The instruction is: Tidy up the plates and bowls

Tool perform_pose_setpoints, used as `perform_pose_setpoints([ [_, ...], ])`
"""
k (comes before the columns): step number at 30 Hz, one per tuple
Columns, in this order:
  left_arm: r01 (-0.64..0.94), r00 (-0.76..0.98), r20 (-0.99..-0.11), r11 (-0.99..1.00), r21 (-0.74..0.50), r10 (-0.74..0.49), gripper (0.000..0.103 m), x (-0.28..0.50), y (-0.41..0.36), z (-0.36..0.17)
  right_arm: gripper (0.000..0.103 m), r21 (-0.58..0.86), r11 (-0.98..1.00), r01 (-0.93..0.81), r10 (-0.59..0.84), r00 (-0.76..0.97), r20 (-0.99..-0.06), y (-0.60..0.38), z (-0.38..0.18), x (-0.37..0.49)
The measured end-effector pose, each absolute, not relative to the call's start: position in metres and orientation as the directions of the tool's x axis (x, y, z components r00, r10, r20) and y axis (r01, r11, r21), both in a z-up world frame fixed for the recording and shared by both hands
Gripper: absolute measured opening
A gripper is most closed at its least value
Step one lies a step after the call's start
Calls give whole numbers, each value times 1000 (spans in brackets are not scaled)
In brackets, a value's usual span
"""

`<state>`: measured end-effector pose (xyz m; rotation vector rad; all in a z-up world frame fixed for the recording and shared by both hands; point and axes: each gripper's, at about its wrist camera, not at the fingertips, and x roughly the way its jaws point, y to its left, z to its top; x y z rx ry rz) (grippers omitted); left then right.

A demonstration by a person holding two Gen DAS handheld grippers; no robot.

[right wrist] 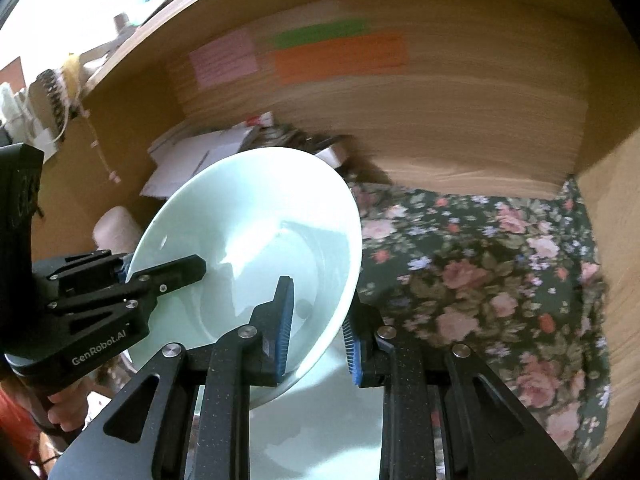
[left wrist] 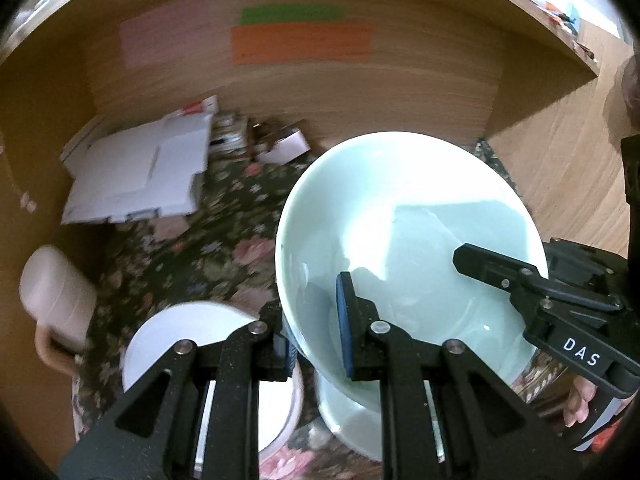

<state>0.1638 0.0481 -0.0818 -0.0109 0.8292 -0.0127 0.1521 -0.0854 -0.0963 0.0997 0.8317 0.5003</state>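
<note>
Left wrist view: the left gripper [left wrist: 316,336] has its fingers clamped on the rim of the pale green bowl [left wrist: 404,216], lifted over the floral tabletop [left wrist: 192,248].

Right wrist view: the right gripper [right wrist: 318,328] fingers pinch the opposite rim of the bowl.

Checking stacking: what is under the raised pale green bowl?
Under the pale green bowl, clamped at opposite rims by both grippers, lies a pale green dish on the floral cloth. Its far part is hidden by the bowl.
</note>
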Motion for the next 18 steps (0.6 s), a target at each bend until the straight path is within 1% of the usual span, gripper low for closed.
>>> perform_pose_setpoints([
  [18,-160,642,-764,986,-53,63,17,111,132,-108,21,303,803,-513,553,450,-701,-2,-120,139],
])
